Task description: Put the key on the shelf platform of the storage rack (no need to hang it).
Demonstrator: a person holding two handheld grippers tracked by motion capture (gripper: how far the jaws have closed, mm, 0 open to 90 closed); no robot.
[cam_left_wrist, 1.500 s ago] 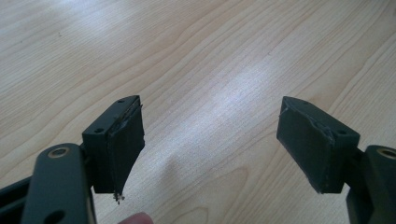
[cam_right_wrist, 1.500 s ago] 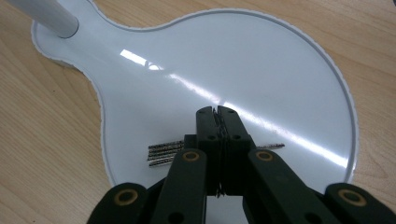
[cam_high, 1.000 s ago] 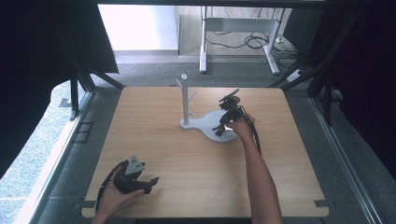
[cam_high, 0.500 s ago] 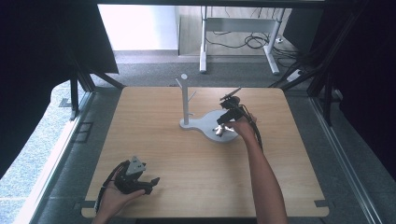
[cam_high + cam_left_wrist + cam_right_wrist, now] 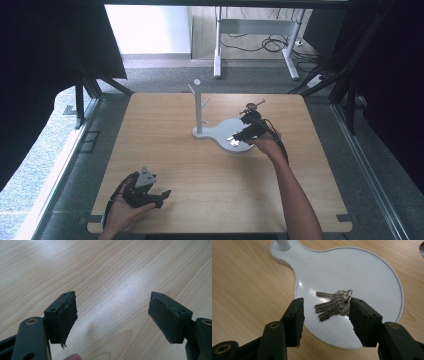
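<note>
From above, the right gripper (image 5: pixel 239 137) hovers at the white stand's tray (image 5: pixel 227 127), the left gripper (image 5: pixel 161 196) near the table's (image 5: pixel 200 170) front edge. Its jaws gape over bare wood. The right gripper's open jaws flank the keys (image 5: pixel 333 304) on the tray.

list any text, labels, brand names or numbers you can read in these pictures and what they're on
None: no readable text in any view.
The keys on the white tray may carry stamped marks, but they are too small and blurred to read.
The right claw, the left claw and the wooden table bear no labels or numbers.
</note>
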